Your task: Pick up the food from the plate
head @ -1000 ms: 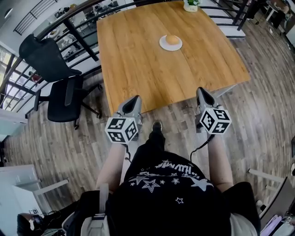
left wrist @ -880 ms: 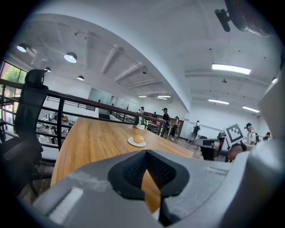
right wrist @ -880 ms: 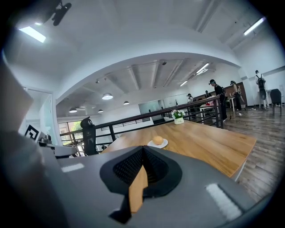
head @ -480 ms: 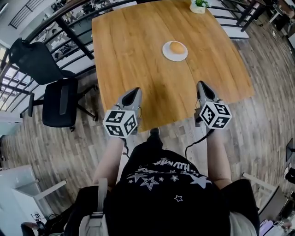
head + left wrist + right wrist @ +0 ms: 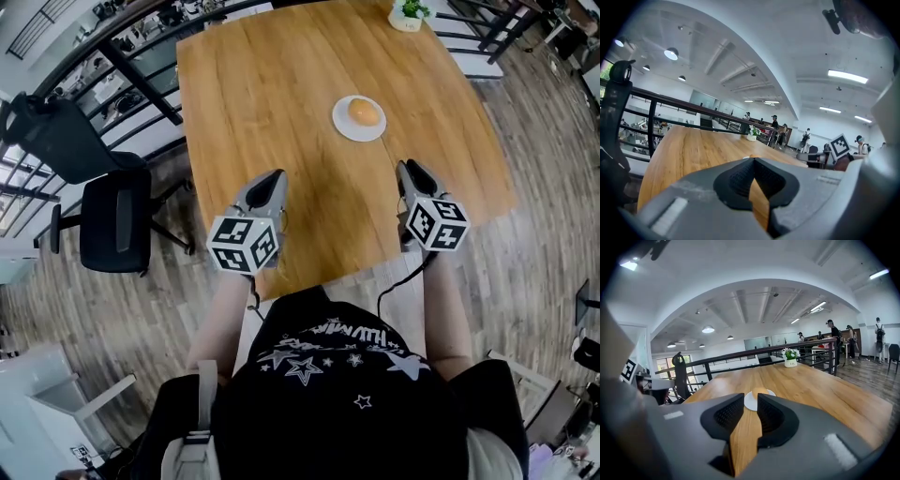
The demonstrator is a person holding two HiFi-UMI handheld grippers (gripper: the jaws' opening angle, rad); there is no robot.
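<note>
A round, golden-brown bun (image 5: 364, 112) is seen lying on a small white plate (image 5: 343, 126) towards the far middle of the wooden desk (image 5: 272, 103), well apart from both grippers, which are held over the desk's near edge. The right gripper (image 5: 409, 167) is pointed roughly at the plate. Its fingers (image 5: 727, 417) are opening, with nothing between them but a strip of bare desk, and the plate and bun are framed far off in the gap. The left gripper (image 5: 272, 178) is held further from the plate. Its fingers (image 5: 739, 177) are pressed together at the tips and hold nothing. The step in hand is judged to be the approach, so none of the pick itself is done yet. The right gripper appears the better placed, and the bun is best kept centred in its gap as it is carried forward. The fingers should be spread wider than the bun before it is reached, then lowered on either side of it, clear of the plate's rim. The bun looks soft, so a gentle closing at its widest part is advised, lest it be crushed. The plate looks light and may slide if it is nudged or lifted along with the bun. A straight upward lift is therefore preferred.
</note>
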